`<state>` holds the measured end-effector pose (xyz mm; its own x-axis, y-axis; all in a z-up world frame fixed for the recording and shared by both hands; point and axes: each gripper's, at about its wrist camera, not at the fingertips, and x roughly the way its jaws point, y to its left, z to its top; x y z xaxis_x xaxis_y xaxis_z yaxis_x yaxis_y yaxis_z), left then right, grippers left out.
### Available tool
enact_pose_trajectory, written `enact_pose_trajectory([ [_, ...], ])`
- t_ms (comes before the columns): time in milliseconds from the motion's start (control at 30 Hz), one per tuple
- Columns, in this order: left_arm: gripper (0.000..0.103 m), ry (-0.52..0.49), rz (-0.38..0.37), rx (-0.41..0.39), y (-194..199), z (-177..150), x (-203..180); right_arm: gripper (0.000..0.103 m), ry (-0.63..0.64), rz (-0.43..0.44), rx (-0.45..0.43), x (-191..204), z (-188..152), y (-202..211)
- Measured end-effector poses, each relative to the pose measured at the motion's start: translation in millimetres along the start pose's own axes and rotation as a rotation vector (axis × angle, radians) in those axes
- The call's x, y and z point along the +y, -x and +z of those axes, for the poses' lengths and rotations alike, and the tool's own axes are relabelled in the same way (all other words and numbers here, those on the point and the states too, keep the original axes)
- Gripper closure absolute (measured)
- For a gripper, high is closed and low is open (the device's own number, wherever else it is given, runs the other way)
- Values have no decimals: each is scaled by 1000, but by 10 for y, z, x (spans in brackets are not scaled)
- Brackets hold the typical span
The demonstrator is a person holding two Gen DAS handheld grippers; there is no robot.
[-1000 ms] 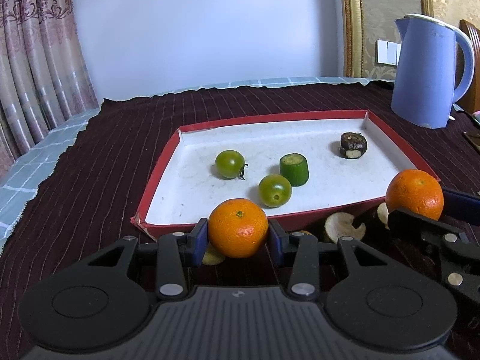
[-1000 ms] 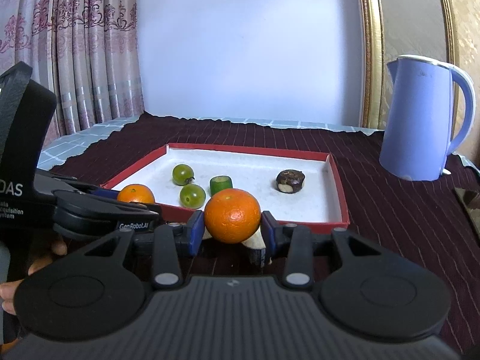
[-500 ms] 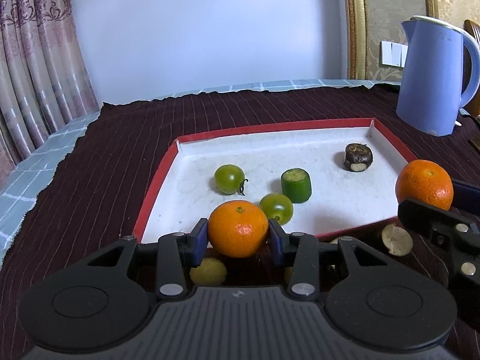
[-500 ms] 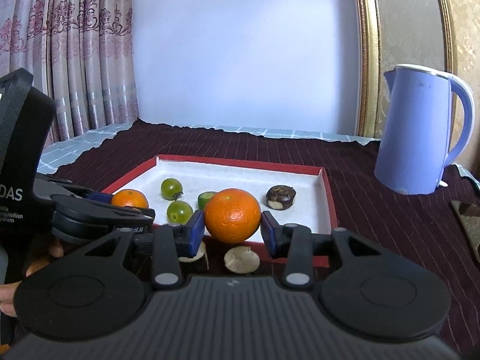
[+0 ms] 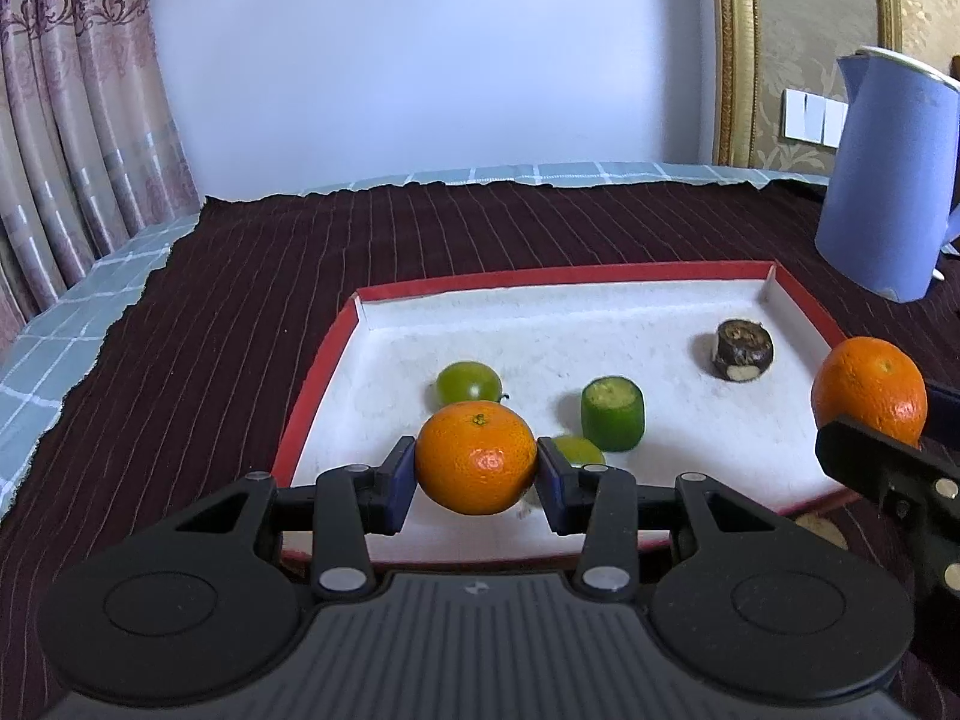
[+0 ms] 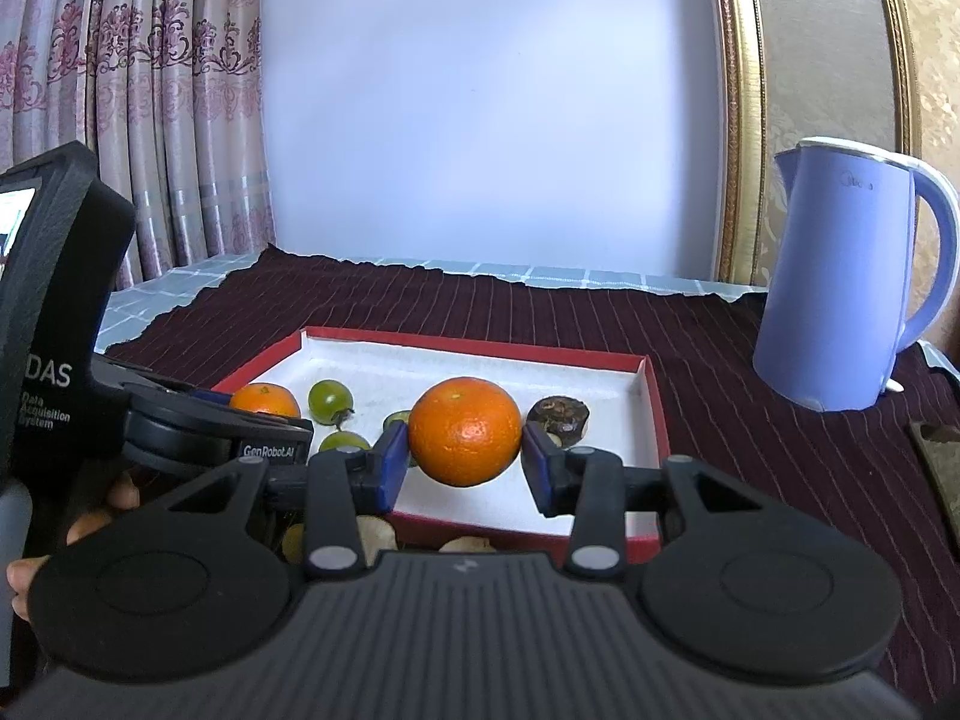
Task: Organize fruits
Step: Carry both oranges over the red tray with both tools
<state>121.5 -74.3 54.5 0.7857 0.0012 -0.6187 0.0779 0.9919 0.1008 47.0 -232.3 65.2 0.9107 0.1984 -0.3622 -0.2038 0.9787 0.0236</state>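
Both grippers are the same build: matte black plastic, a ribbed dark-grey housing up front with a tiny logo in the middle, and a big round disc on each side. The left gripper (image 5: pixel 477 468) and right gripper (image 6: pixel 463 441) each have two black link arms with silver screw heads and blue pads (image 6: pixel 389 465) on the fingertips. From the right wrist view, the left unit's side reads "GenRobot.AI", plus "DAS Data Acquisition System" on its body.

White wall (image 5: pixel 420 60), pink curtains (image 6: pixel 150 90) left, gold frame (image 5: pixel 735 48) rt.
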Motion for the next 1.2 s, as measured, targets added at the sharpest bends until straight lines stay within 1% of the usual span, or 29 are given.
enact_pose_trajectory([
  [333, 62, -15, 31, -12, -84, 151, -34, 65, 2, -10, 4, -44, 94, -144],
  [800, 62, -36, 58, -11, -200, 254, -56, 65, 13, -21, -3, -65, 213, -263],
  [1200, 62, -41, 78, -3, -352, 340, -79, 65, -12, -38, 2, -181, 299, -448],
])
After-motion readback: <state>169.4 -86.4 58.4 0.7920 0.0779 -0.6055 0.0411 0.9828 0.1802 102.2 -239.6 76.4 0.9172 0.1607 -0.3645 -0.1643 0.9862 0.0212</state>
